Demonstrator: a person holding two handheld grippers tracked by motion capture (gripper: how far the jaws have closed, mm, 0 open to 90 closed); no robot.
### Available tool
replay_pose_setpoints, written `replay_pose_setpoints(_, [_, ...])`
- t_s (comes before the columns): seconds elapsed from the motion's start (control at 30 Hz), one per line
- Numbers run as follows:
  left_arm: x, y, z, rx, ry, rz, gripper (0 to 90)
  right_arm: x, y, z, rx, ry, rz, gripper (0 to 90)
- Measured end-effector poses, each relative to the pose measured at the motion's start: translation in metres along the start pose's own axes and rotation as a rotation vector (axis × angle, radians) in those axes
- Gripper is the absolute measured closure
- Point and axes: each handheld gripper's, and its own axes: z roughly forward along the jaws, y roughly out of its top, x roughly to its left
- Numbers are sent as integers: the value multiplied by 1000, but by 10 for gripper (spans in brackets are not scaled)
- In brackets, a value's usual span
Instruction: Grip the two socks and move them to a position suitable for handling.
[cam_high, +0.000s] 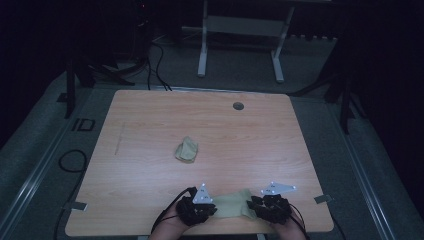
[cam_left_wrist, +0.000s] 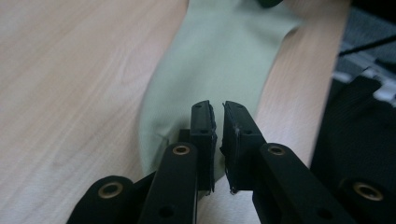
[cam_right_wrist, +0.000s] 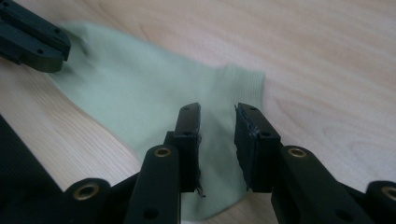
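A pale green sock (cam_high: 231, 206) is lying flat on the wooden table (cam_high: 250, 130), close to its near edge, stretched left to right between the 2 grippers. The left gripper (cam_high: 212, 207) is sitting at the sock's left end, with a hand (cam_high: 172, 225) coming in behind it from the near side. In the left gripper view, the sock (cam_left_wrist: 219, 60) is running away from the jaws toward the far end, where a dark tip of the other gripper is just touching it; the left gripper (cam_left_wrist: 218, 135) is showing only a thin slit between its pads, and no cloth is visible in that slit, so the jaws are nearly together with nothing pinched between them. The right gripper (cam_high: 252, 205) is sitting at the sock's right end. In the right gripper view, the sock's (cam_right_wrist: 154, 98) ribbed cuff is lying just beyond the jaws, and the right gripper (cam_right_wrist: 218, 140) is standing with a clear gap, the cloth lying beneath and between the pads without being pressed. A 2nd sock (cam_high: 186, 149), bunched into a small lump, is resting well apart, nearer the table's middle. A round hole (cam_high: 238, 106) is showing near the far edge.
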Motion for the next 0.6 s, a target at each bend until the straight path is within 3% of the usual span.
replay_pose_setpoints(0.07, [5, -4, 3, -4, -12, -20, 824, 0, -7, 4, 17, -13, -19, 680])
replay_pose_setpoints(0.33, [9, -11, -4, -8, 3, -27, 823, 7, -15, -1, 23, -44, -97, 650])
replay_pose_setpoints(0.6, [7, -13, -4, -15, -16, -30, 821, 6, -18, -3, 20, -34, -106, 639])
